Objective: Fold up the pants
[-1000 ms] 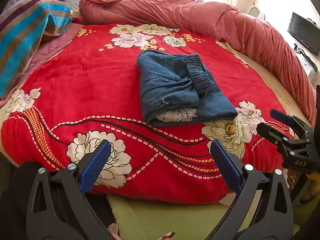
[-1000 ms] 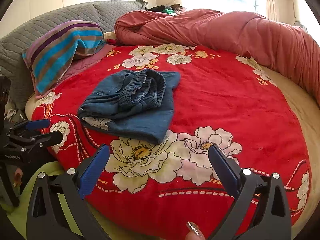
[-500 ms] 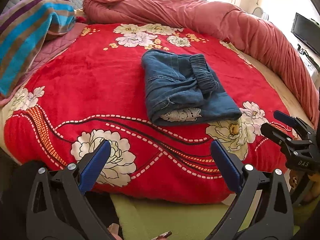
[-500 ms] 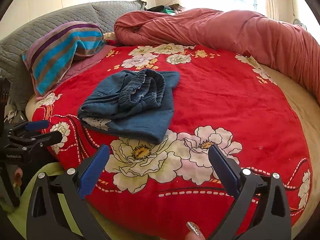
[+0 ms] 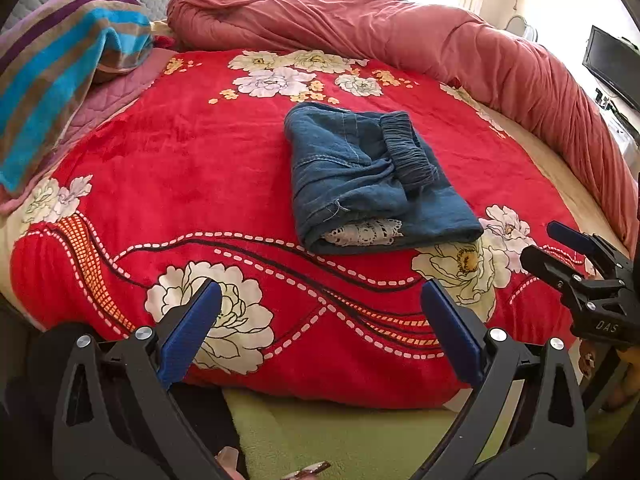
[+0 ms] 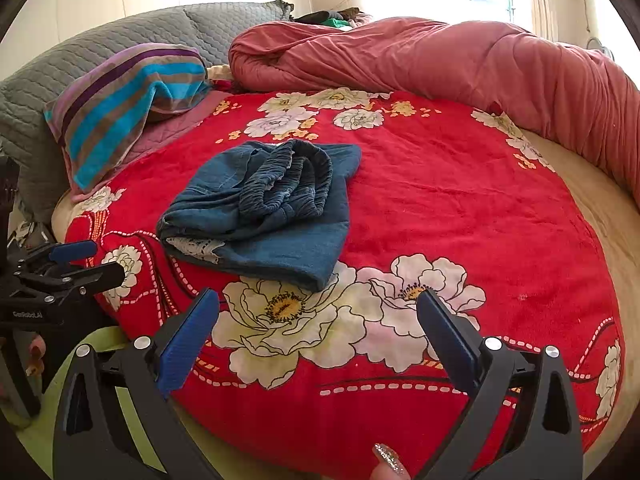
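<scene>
- Easing in a touch, the left tongs (image 5: pixel 320 312) now show the folded denim pants (image 5: pixel 372 184) a little farther ahead and to the right than a second ago; the view has crept leftward along the bed.
- Left tongs are spread wide with nothing between the blue pads, hovering over the near edge of the red floral blanket (image 5: pixel 168 168).
- Right tongs (image 6: pixel 318 320) have barely budged: also wide apart and empty, with the pants (image 6: pixel 272 216) ahead and to the left of them.
- Pants sit as a compact bundle, elastic waistband on top and a scrap of white lace (image 5: pixel 362 232) peeking from the near fold, well clear of both tongs.
- Nobody is touching the cloth, and its shape has not altered across the last second, so to my eye the folding looks done and the person is backing off.
- Striped pillow (image 6: pixel 128 96) and the rolled pink duvet (image 6: pixel 420 56) lie far beyond, out of play.
</scene>
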`<state>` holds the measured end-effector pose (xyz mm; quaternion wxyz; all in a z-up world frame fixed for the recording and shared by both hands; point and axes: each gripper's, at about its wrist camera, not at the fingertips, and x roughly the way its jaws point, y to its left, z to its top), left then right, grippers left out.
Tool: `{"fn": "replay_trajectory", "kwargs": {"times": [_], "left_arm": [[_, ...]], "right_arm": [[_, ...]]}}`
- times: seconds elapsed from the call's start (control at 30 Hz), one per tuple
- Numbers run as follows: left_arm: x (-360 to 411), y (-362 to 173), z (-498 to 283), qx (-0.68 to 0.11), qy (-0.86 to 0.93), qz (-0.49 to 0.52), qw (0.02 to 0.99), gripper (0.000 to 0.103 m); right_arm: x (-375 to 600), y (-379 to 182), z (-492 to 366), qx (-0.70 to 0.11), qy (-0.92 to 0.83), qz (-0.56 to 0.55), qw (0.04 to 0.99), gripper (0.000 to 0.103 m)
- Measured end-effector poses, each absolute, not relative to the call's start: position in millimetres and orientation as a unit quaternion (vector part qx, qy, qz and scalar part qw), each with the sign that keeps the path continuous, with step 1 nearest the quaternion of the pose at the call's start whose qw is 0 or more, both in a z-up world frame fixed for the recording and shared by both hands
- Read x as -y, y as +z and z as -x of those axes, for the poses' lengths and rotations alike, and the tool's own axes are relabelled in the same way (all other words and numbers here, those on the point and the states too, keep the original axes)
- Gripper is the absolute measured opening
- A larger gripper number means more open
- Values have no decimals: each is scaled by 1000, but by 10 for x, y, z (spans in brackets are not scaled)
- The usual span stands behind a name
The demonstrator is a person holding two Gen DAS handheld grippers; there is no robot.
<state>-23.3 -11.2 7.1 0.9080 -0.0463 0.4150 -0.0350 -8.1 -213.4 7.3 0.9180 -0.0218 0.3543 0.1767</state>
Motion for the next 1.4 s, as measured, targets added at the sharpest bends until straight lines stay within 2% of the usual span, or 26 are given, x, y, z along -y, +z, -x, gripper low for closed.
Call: {"fn": "replay_trajectory", "kwargs": {"times": [1.4], "left_arm": [[116,76,234,-417,-41,46,907,93]], "right_arm": [[2195,46,50,-359,168,19,918,98]]}}
